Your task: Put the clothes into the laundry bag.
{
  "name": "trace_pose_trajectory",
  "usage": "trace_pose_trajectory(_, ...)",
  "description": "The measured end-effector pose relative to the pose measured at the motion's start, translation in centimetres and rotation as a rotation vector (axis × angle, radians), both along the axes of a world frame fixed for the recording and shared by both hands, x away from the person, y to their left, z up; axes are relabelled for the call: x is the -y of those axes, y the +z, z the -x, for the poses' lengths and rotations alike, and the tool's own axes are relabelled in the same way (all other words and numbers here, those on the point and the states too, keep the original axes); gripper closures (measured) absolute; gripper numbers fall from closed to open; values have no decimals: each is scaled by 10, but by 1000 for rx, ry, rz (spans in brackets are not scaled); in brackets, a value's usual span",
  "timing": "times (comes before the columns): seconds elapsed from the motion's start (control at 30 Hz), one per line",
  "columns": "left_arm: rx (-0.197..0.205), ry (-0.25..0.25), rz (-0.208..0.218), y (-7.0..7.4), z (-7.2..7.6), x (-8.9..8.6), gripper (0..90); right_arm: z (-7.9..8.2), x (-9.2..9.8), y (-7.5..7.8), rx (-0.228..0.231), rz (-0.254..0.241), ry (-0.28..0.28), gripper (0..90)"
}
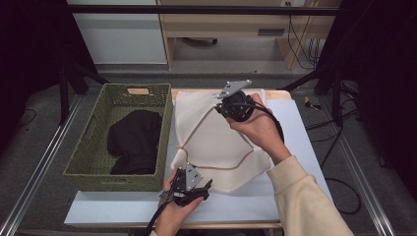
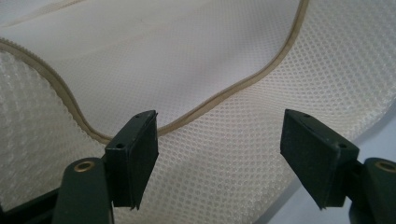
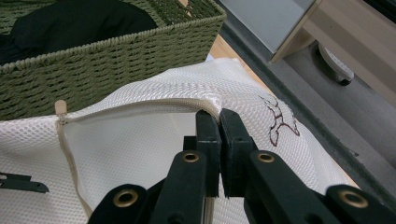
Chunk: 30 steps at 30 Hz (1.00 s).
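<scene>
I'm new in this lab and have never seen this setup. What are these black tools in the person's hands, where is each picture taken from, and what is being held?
A person holds hand-operated tongs, one pair per hand. The high view looks down on the table; the other two pictures come from cameras riding on each pair. On the table lies a white mesh bag with a beige zipper; beside it stands a green woven basket containing a dark garment. The right tongs are shut on the bag's zipper edge, lifting it. The left tongs stand open over the mesh, gripping nothing.

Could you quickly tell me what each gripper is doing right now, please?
Left gripper: open, jaws apart over the white mesh bag, gripping nothing.
Right gripper: shut on the mesh bag's zipper edge.
</scene>
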State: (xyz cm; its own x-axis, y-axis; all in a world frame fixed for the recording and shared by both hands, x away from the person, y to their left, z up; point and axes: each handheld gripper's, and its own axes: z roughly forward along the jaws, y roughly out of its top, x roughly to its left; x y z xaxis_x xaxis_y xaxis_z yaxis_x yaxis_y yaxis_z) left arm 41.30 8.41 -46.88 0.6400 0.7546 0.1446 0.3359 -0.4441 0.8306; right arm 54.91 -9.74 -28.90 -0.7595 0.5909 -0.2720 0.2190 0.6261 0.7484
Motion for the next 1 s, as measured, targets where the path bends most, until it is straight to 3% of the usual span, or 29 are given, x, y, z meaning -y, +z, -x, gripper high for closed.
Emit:
trace_pose_trajectory(0.27,13,-5,16,4,1,-1,285,0,-1,-1,-3,11,2,877)
trace_pose_trajectory(0.43,41,-1,36,10,4,-2,346,0,-1,-2,-6,13,9,878)
trace_pose_trajectory(0.67,40,-4,63,18,4,-5,359,1,2,0,10,1,4,878)
trace_pose_trajectory(0.77,39,-10,92,31,4,-7,348,2,3,1,18,-6,3,878)
trace_pose_trajectory(0.8,51,-17,106,43,5,-10,334,3,5,3,17,-20,6,878)
trace_pose_trajectory(0.83,51,-17,106,43,5,-10,327,3,5,3,17,-20,6,878)
trace_pose_trajectory(0.9,54,-32,98,63,3,-15,287,4,8,1,13,-32,17,878)
trace_pose_trajectory(1.0,55,-22,90,75,1,-21,253,4,10,-1,16,-36,18,878)
